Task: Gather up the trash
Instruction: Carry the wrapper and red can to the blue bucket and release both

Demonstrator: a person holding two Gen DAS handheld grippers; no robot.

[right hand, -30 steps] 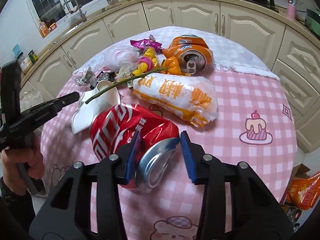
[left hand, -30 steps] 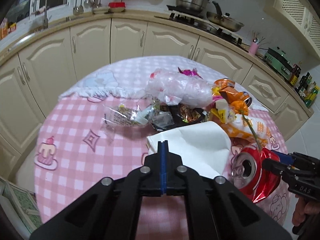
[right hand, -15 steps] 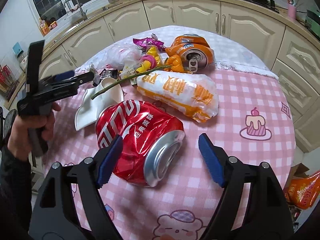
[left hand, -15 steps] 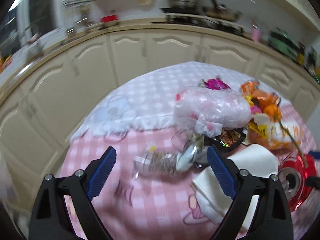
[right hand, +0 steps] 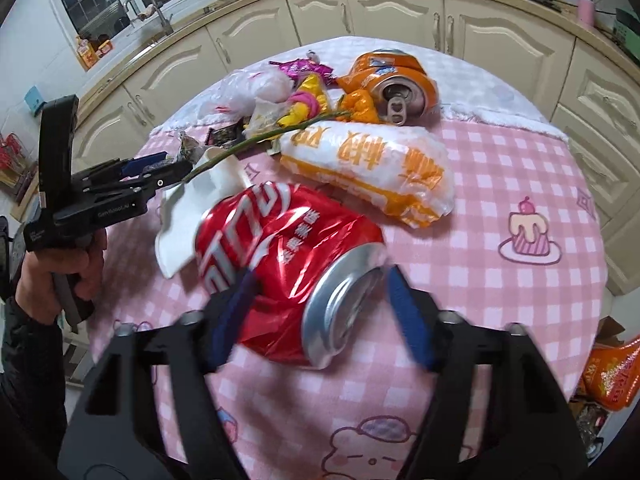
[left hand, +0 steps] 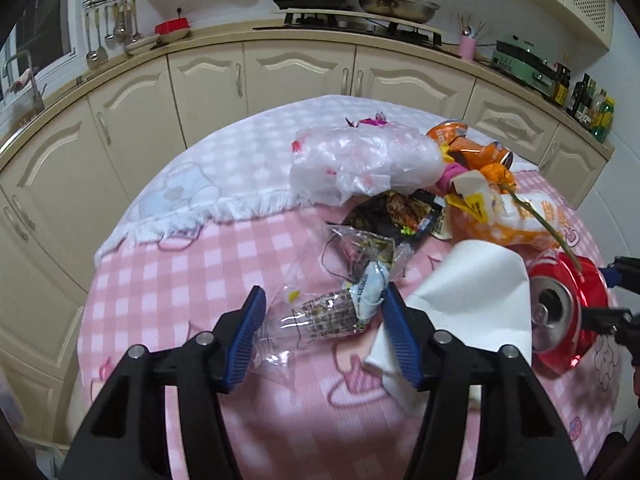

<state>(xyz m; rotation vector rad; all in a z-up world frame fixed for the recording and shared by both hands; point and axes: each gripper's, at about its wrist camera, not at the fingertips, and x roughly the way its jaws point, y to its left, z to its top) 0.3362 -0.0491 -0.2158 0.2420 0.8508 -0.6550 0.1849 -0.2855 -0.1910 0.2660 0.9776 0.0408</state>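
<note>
Trash heaped on a round pink-checked bench (right hand: 520,168), both claws spread.

Two crushed cans show: one red drink can (right hand: 288,256) at 6 o'clock, one orange drink can (right hand: 396,80) at 12, with one orange-and-white snack bag (right hand: 372,168) between them. Bare cloth lies open toward 3 o'clock. Right claw (right hand: 320,312) stands apart, straddling the red can's silver end. Left claw (left hand: 322,330) stands apart around one clear printed plastic wrapper (left hand: 320,316), beside one white paper napkin (left hand: 472,288).
</note>
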